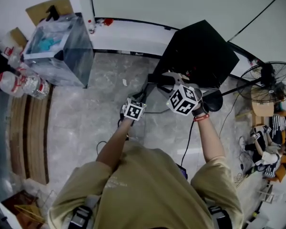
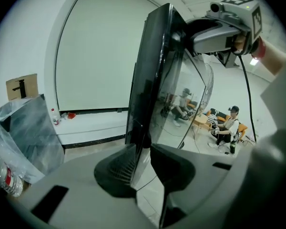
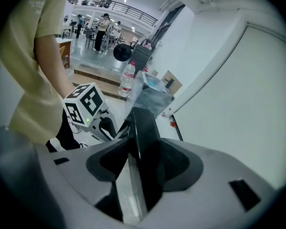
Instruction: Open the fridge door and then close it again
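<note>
Both grippers are on the door (image 2: 155, 80). The left gripper (image 2: 143, 166) has its jaws narrowed onto the door's free edge, one pad on each face with no gap. The right gripper (image 3: 143, 161) has its jaws set wider, clamped on a thicker part of the same edge. In the left gripper view it sits at the top of the door, above the left one.

The door stands upright with its long axis vertical. In the left gripper view I see it edge-on, running from top centre down to the jaws. Its glossy face is turned to the right of the frame and mirrors the room.

In the head view the black fridge (image 1: 200, 51) is at upper centre-right against the white wall, and the gripped edge points down-left toward me. A bagged bin (image 1: 62, 46) is at upper left and a fan (image 1: 269, 80) at the right edge.
</note>
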Available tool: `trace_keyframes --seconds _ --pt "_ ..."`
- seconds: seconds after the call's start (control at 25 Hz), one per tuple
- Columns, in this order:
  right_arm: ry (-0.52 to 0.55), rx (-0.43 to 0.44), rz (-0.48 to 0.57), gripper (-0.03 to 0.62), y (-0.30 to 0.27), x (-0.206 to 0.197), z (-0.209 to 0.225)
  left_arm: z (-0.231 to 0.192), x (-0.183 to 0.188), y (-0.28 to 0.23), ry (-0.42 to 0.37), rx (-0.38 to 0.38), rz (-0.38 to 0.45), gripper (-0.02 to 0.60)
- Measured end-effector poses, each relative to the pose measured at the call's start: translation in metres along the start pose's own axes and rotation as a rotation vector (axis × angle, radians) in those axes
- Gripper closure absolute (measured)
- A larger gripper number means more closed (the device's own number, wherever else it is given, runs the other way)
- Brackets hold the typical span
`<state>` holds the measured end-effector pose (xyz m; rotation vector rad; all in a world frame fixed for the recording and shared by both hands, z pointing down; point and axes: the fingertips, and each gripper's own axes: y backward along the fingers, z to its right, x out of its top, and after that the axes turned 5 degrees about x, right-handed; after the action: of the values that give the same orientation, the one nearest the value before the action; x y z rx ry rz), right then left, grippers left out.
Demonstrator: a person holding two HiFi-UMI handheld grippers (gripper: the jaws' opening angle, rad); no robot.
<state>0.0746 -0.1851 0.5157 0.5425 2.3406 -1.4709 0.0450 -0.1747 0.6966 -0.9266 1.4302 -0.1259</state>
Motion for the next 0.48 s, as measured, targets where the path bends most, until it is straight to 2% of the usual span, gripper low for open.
trace_keyframes --seconds 0.48 --pt "-0.123 -0.091 -0.063 0.365 -0.026 -0.008 0.053 -0.03 0.038 -0.04 -0.058 -0.11 0.004 0.477"
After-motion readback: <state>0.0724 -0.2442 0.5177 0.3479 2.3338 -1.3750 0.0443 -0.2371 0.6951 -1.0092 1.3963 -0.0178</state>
